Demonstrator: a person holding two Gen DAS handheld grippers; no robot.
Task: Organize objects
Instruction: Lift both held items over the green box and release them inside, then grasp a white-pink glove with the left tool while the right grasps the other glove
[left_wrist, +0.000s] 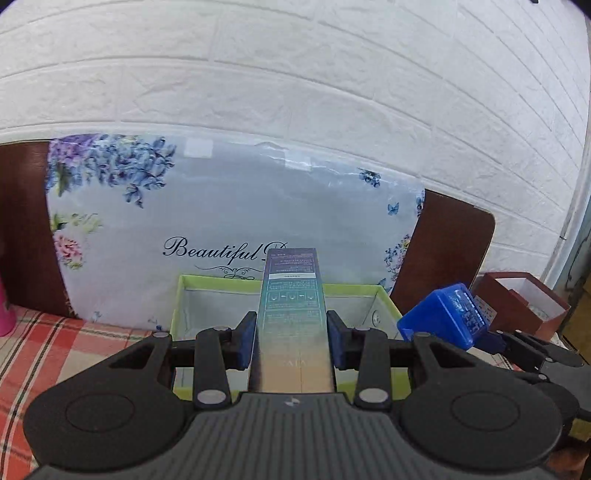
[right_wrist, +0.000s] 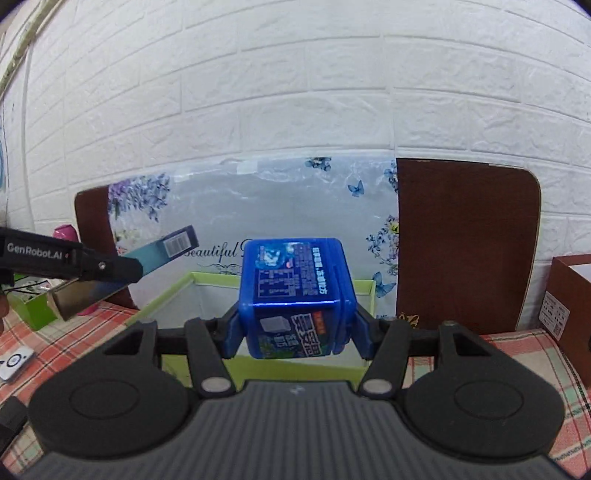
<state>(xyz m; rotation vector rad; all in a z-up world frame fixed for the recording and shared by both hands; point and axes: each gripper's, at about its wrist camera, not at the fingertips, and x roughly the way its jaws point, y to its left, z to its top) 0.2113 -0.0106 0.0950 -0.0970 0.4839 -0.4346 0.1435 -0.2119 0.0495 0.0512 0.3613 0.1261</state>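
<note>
My left gripper is shut on a long teal and gold carton, held above the open green-rimmed box. The carton also shows in the right wrist view, pinched in the left gripper at the left. My right gripper is shut on a blue plastic candy box, held above the green-rimmed box. The blue box and right gripper show at the right of the left wrist view.
A floral board leans on the white brick wall behind the green box. A red-brown open box stands at the right. A pink bottle stands at the left. A checked cloth covers the table. A small green box and white device lie left.
</note>
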